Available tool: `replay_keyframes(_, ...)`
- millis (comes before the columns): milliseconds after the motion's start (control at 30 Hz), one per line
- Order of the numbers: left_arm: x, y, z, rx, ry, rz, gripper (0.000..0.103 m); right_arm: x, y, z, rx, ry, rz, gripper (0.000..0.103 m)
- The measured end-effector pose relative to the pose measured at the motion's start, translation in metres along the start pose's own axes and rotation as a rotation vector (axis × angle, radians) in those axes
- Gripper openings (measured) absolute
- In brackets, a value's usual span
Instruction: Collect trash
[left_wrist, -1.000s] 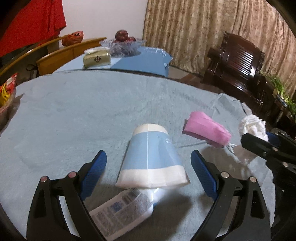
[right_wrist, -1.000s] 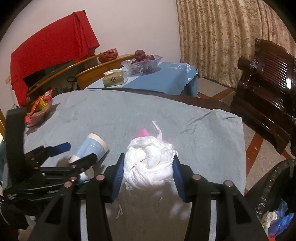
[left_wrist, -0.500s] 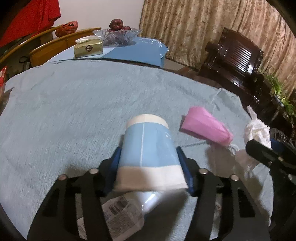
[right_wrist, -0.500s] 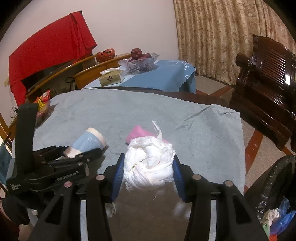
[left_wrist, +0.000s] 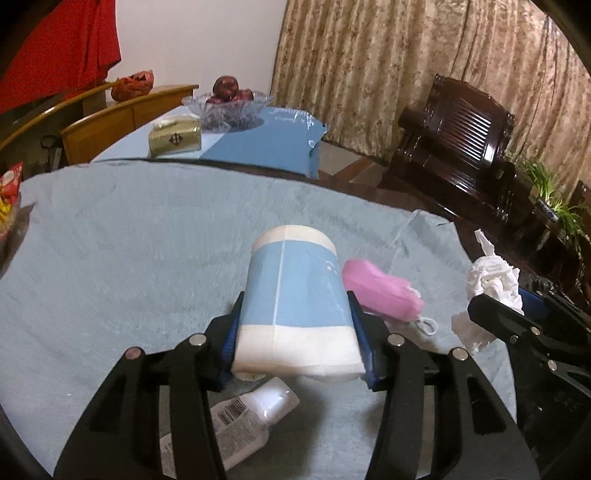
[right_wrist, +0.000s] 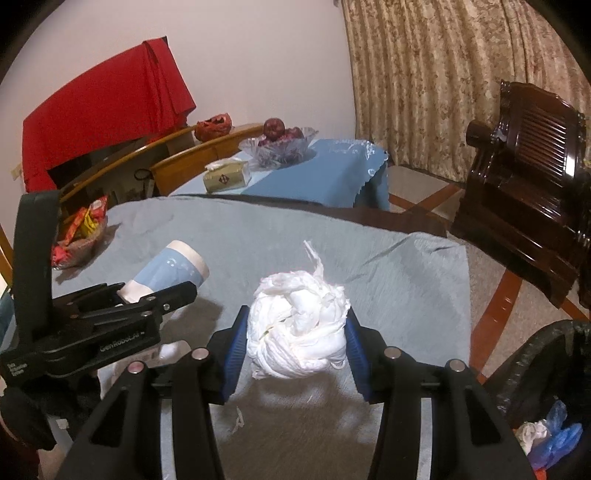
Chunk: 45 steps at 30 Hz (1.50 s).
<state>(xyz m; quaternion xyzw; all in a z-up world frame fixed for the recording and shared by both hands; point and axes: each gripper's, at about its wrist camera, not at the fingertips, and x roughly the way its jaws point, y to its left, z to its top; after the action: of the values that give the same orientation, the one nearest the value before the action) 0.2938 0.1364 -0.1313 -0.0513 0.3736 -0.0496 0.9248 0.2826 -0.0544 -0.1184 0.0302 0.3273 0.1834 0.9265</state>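
A blue and white paper cup (left_wrist: 291, 266) lies on its side between the pads of my left gripper (left_wrist: 295, 299). The jaws are still closing and the pads press its sides; it hangs just above the grey tablecloth (left_wrist: 129, 258). In the right wrist view the same cup (right_wrist: 173, 269) sticks out of the left gripper (right_wrist: 159, 299). My right gripper (right_wrist: 295, 343) is shut on a crumpled white tissue wad (right_wrist: 295, 314), held above the cloth. A pink face mask (left_wrist: 380, 291) lies beside the cup. A small white bottle (left_wrist: 251, 417) lies under the left jaws.
A black trash bag (right_wrist: 546, 387) with some waste inside stands open off the table's right edge. A snack basket (right_wrist: 79, 236) sits at the cloth's left edge. Behind are a tissue box (left_wrist: 175, 136), a fruit bowl (left_wrist: 229, 103) and a dark wooden chair (left_wrist: 461, 136).
The left jaws went from wide open around the cup to pressed on its sides, and the cup has risen off the cloth. The right gripper keeps the tissue wad.
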Motion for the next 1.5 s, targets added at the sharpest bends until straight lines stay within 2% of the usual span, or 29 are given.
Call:
replay_keyframes(600,-0.083,-0.047,-0.001,0.011,-0.071,-0.011,0.049,-0.083,-0.005,0.014,0.009,-0.096,-0.007,0.048)
replay_keyframes(1233,-0.154,-0.091,-0.031,0.041,-0.115,-0.022,0.050,-0.157,-0.006,-0.015,0.005,-0.122,-0.026,0.048)
replay_keyframes(1500,-0.172,-0.112,-0.042,0.071,-0.126,-0.042,0.050,-0.183,-0.012,-0.025,0.003,-0.137,-0.046,0.048)
